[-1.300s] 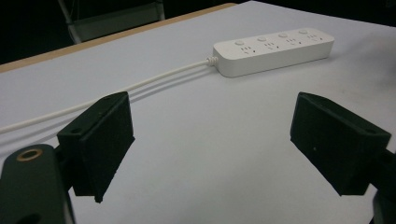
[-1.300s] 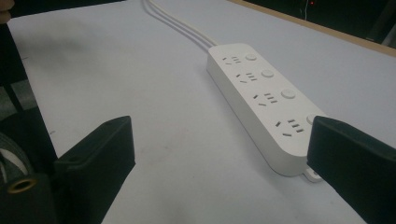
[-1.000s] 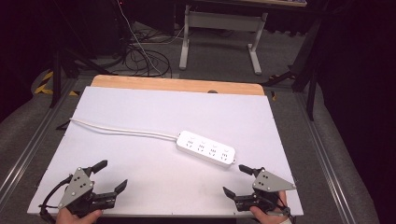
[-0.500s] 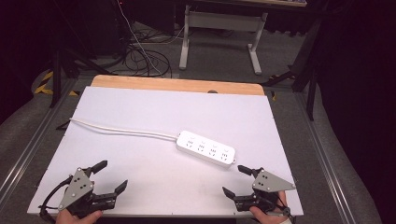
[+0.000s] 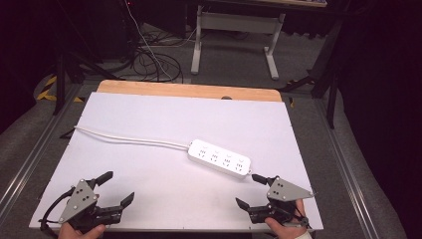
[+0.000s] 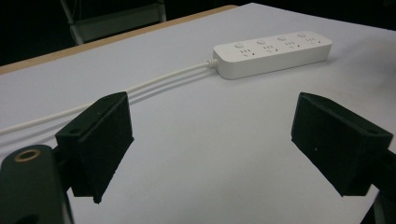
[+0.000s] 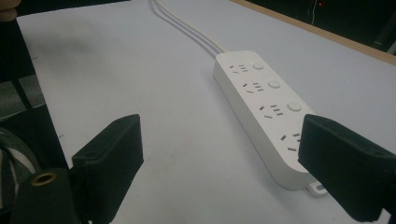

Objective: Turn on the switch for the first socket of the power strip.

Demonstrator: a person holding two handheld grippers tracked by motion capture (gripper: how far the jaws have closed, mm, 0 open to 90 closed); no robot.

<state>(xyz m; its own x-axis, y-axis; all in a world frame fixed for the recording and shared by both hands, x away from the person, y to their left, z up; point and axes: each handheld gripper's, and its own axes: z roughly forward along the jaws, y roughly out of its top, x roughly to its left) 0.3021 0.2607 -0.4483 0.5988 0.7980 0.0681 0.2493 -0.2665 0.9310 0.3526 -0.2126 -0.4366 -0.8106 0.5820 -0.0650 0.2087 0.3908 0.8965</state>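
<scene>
A white power strip [image 5: 219,158] with several sockets lies slantwise on the white board [image 5: 149,114], right of its middle. Its white cable [image 5: 129,139] runs off to the left edge. My left gripper [image 5: 118,187] rests open at the front left corner, well apart from the strip. In the left gripper view the strip [image 6: 273,52] lies far ahead between the empty jaws [image 6: 210,140]. My right gripper [image 5: 248,190] sits open at the front right, its far fingertip close to the strip's near end. In the right gripper view the strip [image 7: 266,112] reaches past the right jaw; nothing is held [image 7: 219,154].
A wooden strip [image 5: 189,90] borders the board's far edge. Behind the table stand a grey desk frame [image 5: 234,30] and a tangle of floor cables [image 5: 149,59]. Metal rails run along both sides of the board. A hand holds each gripper at the front edge.
</scene>
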